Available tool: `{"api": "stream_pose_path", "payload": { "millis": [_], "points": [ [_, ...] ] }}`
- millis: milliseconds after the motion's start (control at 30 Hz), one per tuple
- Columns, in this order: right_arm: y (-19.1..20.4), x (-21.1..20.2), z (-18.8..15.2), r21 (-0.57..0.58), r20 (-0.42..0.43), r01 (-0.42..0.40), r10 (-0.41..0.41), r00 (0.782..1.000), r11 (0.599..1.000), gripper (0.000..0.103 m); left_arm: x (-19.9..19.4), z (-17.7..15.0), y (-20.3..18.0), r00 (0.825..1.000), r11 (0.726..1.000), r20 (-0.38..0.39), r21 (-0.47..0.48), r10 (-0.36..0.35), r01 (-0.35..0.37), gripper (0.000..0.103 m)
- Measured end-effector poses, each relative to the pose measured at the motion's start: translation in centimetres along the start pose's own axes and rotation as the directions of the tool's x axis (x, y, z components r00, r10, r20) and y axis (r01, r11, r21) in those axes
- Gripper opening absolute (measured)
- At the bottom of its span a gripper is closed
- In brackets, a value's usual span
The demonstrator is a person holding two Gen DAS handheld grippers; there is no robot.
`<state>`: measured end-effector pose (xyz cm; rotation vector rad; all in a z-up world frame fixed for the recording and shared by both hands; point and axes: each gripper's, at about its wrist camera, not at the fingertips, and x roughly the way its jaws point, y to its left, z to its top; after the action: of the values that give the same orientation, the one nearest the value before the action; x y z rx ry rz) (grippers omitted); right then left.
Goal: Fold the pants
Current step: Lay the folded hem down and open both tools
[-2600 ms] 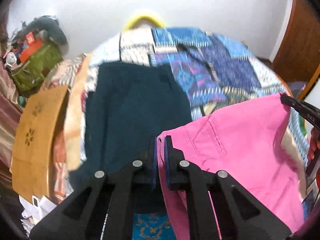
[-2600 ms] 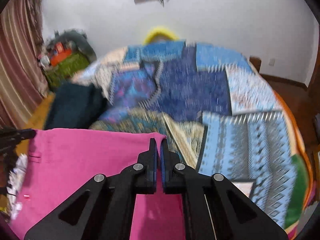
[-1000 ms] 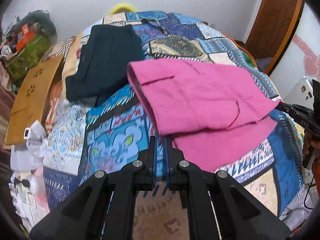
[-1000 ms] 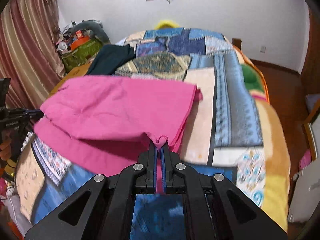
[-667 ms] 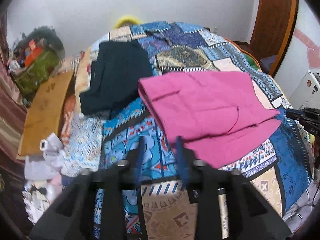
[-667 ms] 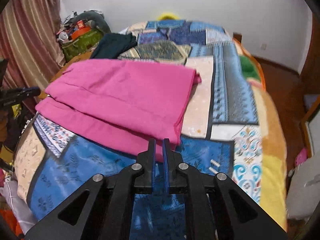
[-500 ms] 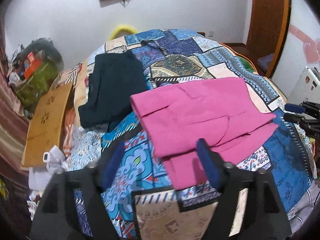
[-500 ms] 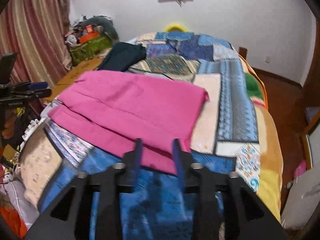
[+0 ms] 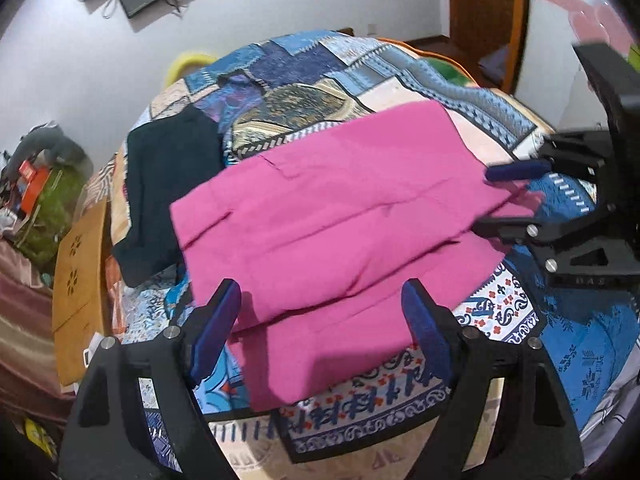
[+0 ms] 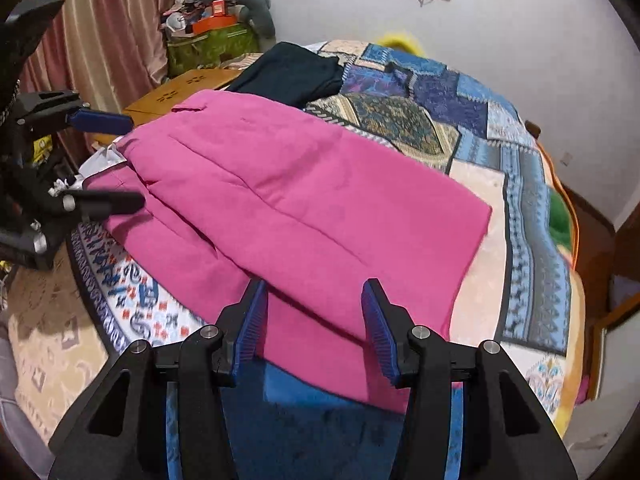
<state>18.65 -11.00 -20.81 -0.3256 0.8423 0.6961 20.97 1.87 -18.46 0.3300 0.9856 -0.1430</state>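
Pink pants [image 9: 332, 216] lie folded over on the patchwork bedspread [image 9: 572, 328], the upper layer set back from the lower edge. They also show in the right wrist view [image 10: 304, 208]. My left gripper [image 9: 320, 316] is open and empty, jaws wide apart just above the near edge of the pants. My right gripper [image 10: 312, 316] is open and empty over the other near edge. Each gripper shows in the other's view, the right one [image 9: 516, 196] at the pants' right end, the left one [image 10: 104, 160] at their left end.
A dark folded garment [image 9: 168, 188] lies on the bed beyond the pants. A wooden board [image 9: 76, 276] stands beside the bed on the left. A cluttered pile with a green bag [image 10: 212, 44] sits by the curtain. A door [image 9: 484, 12] is at the right.
Both grippers let go of the pink pants, opened wide and drew back to the near edge. The pants went from held up to lying folded on the bed.
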Motion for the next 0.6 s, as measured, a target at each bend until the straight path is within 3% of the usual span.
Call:
{"api": "stream_pose_path", "payload": {
  "millis": [133,233,300,467,533,600],
  "points": [
    [-0.3,0.6,0.9,0.003,0.012,-0.009,0.009,1.000,1.000,0.043,0.9,0.4,-0.5,1.000,1.000,-0.009,0.030,-0.009,0.009,0.083],
    [-0.1,1.5,1.5,-0.010,-0.004,-0.021,0.021,1.000,1.000,0.027,1.3,1.0,-0.6,1.000,0.999,-0.014,0.039,-0.025,0.025,0.083],
    [0.0,1.9,1.8,-0.019,0.000,-0.026,0.026,1.000,0.999,0.010,1.7,1.4,-0.7,0.999,0.999,-0.016,0.041,-0.030,0.031,0.083],
    [-0.1,0.4,2.2,0.014,0.085,-0.034,0.033,0.996,0.999,0.005,2.1,1.8,-0.6,0.999,0.997,-0.020,0.060,-0.048,0.049,0.079],
    [-0.3,-0.4,2.5,0.022,0.118,-0.033,0.030,0.993,0.999,0.004,2.2,2.1,-0.3,0.999,0.998,-0.027,0.045,-0.036,0.037,0.062],
    [-0.4,-1.2,2.7,0.021,0.139,-0.030,0.027,0.990,0.999,0.004,2.2,2.3,0.2,0.999,0.999,-0.032,0.038,-0.004,0.006,0.034]
  ]
}}
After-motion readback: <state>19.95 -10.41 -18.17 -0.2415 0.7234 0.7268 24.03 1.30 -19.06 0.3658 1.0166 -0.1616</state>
